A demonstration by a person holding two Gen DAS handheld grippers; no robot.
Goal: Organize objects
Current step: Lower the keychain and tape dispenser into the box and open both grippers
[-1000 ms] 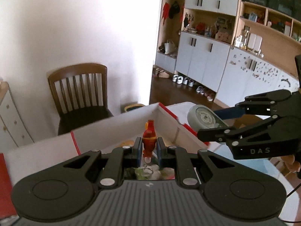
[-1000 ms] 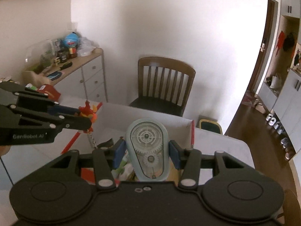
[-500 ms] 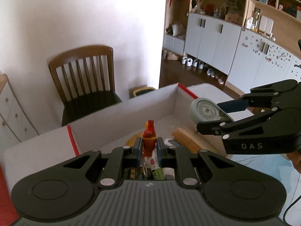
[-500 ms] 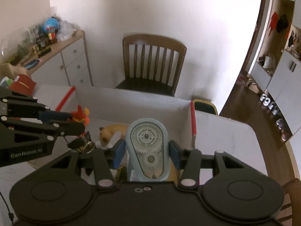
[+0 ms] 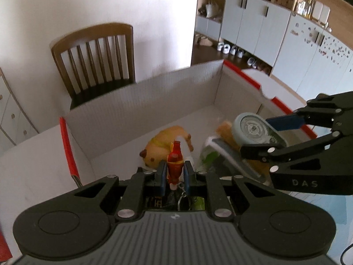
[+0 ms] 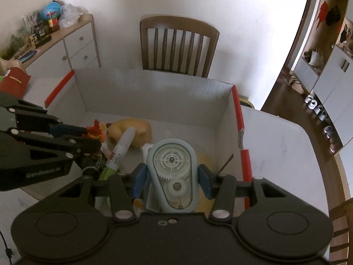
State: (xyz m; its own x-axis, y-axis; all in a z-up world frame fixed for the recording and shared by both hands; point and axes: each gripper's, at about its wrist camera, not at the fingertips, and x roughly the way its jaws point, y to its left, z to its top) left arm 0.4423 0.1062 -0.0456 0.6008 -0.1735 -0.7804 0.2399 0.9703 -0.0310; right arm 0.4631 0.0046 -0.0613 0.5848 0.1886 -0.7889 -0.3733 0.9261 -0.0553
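- White corrugated open box with red edge strips (image 6: 154, 92): on the surface, at 12 o'clock from both tongs.
- Left tongs (image 5: 174, 174) clamped on small red-orange figurine keychain (image 5: 174, 161).
- Right tongs (image 6: 172, 176) clamped on pale blue oval gear gadget (image 6: 172, 172).
- Step: carrying both over the box; next, lower and release clear of yellow plush toy (image 6: 132, 132).

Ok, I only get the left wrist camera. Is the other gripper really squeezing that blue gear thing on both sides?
Observer: Yes. From the right wrist view, the right gripper has a blue pad against each side of the gear toy.
Operator: Is anything hiding near my gripper?
Observer: A white tube with a green end leans on the yellow plush toy, next to the red figure that your left gripper holds.
Operator: Anything else I can't see?
Observer: A little globe and a bottle stand on the drawer cabinet.
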